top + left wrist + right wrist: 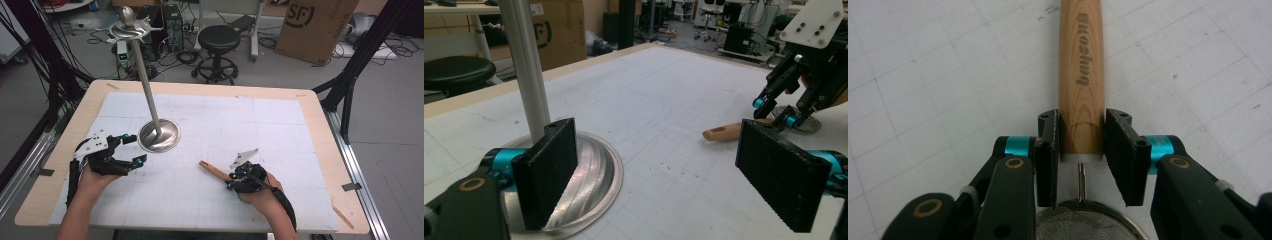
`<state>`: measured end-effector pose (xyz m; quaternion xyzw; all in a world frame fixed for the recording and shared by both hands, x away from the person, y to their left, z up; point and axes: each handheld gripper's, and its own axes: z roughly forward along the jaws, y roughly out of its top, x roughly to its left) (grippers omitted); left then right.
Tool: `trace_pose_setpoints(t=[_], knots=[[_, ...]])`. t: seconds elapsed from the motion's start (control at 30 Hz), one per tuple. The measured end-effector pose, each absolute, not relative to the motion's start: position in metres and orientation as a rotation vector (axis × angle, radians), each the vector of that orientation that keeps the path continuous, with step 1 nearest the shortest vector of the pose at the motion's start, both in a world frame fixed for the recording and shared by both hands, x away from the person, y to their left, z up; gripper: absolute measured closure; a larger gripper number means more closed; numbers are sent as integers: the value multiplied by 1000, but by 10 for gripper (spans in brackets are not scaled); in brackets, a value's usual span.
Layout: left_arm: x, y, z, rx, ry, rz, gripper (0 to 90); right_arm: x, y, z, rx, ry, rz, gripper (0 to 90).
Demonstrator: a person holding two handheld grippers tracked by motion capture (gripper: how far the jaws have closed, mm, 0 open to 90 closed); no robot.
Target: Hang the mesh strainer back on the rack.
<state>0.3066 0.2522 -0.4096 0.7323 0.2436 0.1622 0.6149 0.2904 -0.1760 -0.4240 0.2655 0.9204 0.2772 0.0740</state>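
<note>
The right gripper [1081, 157] is pinching the wooden handle [1080, 75] of a small mesh strainer [1080, 226] lying on the white mat [240, 125]. The left gripper [131, 148] is hovering spread wide beside the metal stand's base [159, 136].

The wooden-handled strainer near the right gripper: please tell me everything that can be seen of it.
The strainer lies flat on the white table, at the right gripper. Its round handle looks like light wood, printed with dark letters. A thin metal stem joins it to a fine mesh bowl with a metal rim. The jaws sit on both sides of the handle's lower end.
</note>
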Motion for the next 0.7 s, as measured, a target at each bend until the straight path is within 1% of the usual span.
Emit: trace_pose_setpoints(t=[0.13, 0.3, 0.53, 0.7], knots=[[306, 253, -409, 1683, 562, 374, 176, 296, -172, -421, 821, 2804, 758, 667], [306, 254, -408, 1682, 564, 376, 176, 302, -164, -416, 920, 2855, 651, 632], [306, 254, -409, 1684, 564, 375, 176, 306, -155, -413, 942, 2884, 539, 613], [306, 253, -409, 1688, 562, 370, 176, 308, -150, -412, 1027, 2869, 492, 621]])
